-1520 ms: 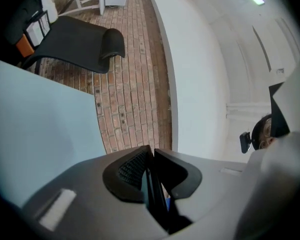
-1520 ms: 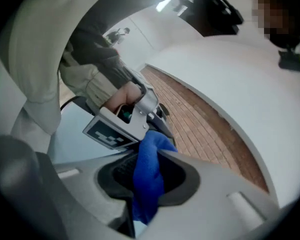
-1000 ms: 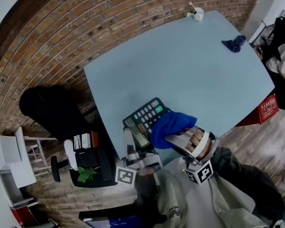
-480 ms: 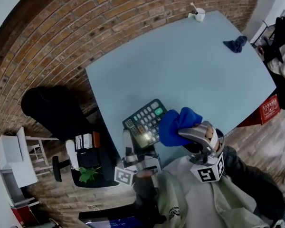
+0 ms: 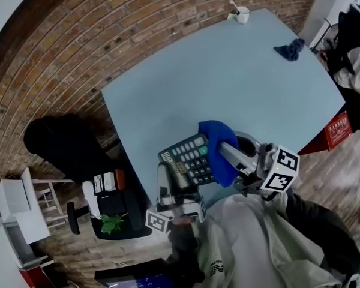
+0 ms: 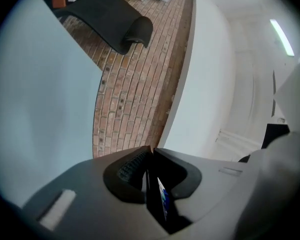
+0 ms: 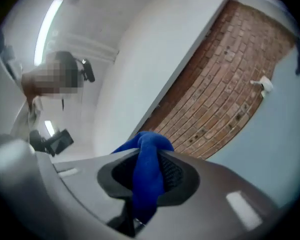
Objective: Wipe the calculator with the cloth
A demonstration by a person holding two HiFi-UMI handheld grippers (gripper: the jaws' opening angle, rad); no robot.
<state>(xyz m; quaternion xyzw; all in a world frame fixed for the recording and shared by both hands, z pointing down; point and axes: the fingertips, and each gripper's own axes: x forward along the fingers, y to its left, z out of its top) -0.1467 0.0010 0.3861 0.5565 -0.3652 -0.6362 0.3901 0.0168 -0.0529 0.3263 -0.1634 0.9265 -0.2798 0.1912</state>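
Currently the left gripper [image 6: 151, 155], jaws just tightened, pinches the calculator [image 5: 189, 159] by its thin edge above the near edge of the table [image 5: 228, 71]; the right gripper [image 7: 149, 158] clamps the cloth [image 5: 218, 149] over its keys. Hard strokes could lever it loose

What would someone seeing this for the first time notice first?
The bright blue cloth, pinched in the right gripper, drapes over the calculator, low in the middle of the head view. The left gripper, jaws just closed tighter, holds that calculator by its edge at the near side of the pale blue table. A dark cloth lies at the far corner.
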